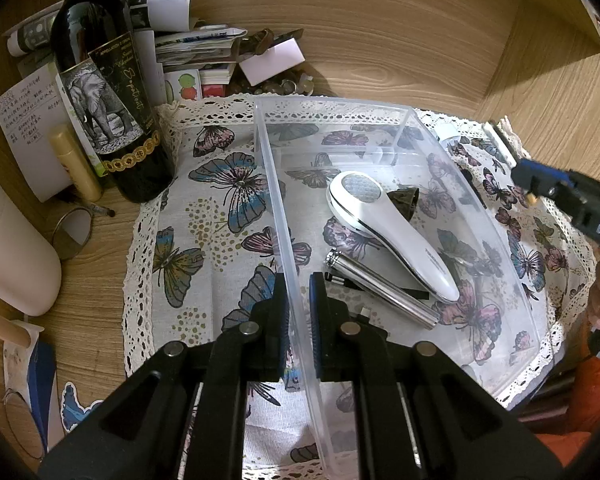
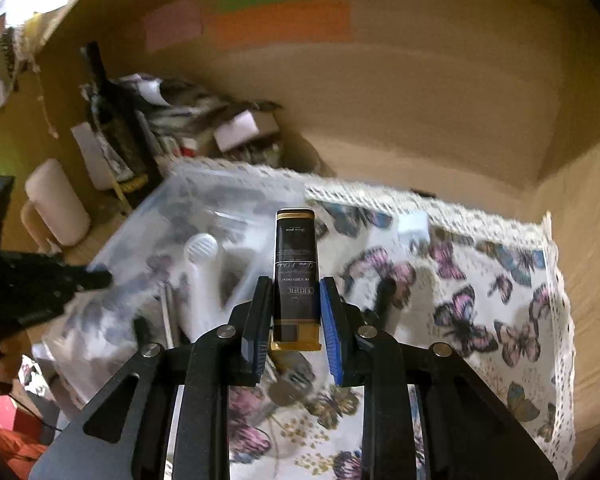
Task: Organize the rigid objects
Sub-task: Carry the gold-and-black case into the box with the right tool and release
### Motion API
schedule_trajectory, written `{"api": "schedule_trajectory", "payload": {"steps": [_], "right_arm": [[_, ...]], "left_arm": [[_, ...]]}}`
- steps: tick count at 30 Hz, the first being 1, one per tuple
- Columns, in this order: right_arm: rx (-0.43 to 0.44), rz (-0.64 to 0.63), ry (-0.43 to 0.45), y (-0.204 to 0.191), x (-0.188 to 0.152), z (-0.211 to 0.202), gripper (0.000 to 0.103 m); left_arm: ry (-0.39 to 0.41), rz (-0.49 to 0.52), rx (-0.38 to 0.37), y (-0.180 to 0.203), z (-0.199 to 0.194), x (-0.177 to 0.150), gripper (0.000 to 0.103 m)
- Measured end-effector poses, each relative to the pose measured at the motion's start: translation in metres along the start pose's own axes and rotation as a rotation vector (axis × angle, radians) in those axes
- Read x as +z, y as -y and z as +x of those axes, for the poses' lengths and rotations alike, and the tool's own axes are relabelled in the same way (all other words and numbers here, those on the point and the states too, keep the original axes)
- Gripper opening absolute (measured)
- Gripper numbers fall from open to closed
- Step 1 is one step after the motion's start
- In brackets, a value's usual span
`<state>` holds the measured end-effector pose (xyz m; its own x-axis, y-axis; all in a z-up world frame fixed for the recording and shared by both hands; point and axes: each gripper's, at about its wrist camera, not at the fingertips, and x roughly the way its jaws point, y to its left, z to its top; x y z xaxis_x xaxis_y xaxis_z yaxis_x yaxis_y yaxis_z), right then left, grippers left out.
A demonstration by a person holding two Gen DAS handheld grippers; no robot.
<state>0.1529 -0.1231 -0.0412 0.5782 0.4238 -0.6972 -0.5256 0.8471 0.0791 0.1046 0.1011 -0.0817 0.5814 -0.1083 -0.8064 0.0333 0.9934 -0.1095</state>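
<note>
A clear plastic bin (image 1: 276,184) stands on the butterfly cloth (image 1: 204,248). My left gripper (image 1: 299,292) is shut on the bin's left wall. Inside lie a white handheld device (image 1: 384,228), a silver metal tool (image 1: 380,286) and a small black cone-shaped piece (image 1: 405,200). My right gripper (image 2: 296,300) is shut on a black and gold rectangular case (image 2: 296,256), held above the cloth just right of the bin (image 2: 148,232). It shows at the right edge of the left wrist view (image 1: 556,192).
A wine bottle (image 1: 104,92), a cream tube (image 1: 76,164), a white cylinder (image 1: 16,248), papers and small clutter (image 1: 204,52) crowd the back left. A small round mirror (image 1: 73,232) lies left of the cloth. Wooden walls enclose the back and right. A small white object (image 2: 414,226) lies on the cloth.
</note>
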Motion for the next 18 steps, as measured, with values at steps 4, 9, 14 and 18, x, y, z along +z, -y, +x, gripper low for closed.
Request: {"api": "schedule_trajectory", "payload": {"steps": [4, 9, 14, 18], "right_arm": [[0.044, -0.040, 0.022, -0.018, 0.008, 0.000, 0.022], [0.086, -0.106, 0.006, -0.046, 0.013, 0.012, 0.022], [0.119, -0.143, -0.045, -0.064, 0.011, 0.030, 0.022], [0.147, -0.165, -0.102, -0.072, 0.007, 0.044, 0.022]], "left_arm": [[-0.001, 0.000, 0.000, 0.001, 0.000, 0.000, 0.009], [0.000, -0.001, 0.000, 0.001, 0.000, 0.001, 0.009], [-0.001, -0.001, -0.001, 0.000, 0.002, 0.001, 0.009], [-0.001, -0.002, -0.003, -0.001, 0.003, 0.000, 0.009]]}}
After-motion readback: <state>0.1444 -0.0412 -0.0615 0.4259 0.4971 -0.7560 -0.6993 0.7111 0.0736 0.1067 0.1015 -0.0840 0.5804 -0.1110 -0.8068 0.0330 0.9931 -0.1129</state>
